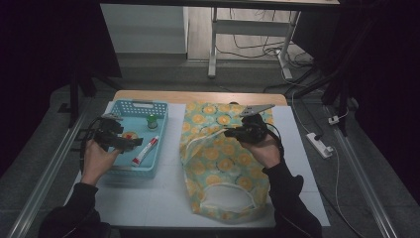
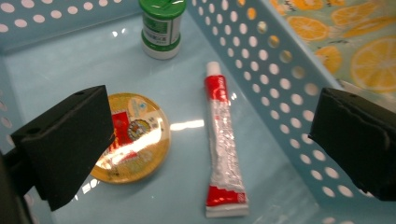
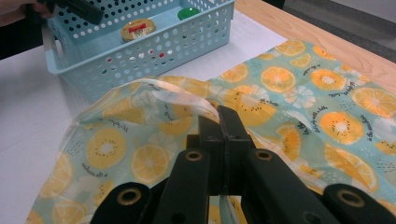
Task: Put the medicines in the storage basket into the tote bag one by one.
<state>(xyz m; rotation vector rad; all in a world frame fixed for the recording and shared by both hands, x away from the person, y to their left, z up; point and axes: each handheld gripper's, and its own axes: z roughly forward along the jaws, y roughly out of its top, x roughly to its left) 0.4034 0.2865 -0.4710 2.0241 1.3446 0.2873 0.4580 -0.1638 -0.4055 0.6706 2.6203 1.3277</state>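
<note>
here my left gripper (image 2: 210, 140) hangs with fingers wide over the red tube (image 2: 223, 140) in the basket (image 2: 289, 79), while my right gripper (image 3: 223, 126) pinches the lemon-print bag (image 3: 303, 88).

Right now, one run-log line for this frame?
left gripper: open, over basket | right gripper: shut on bag edge, lifted | basket holds tube, round tin, green-capped bottle
</note>
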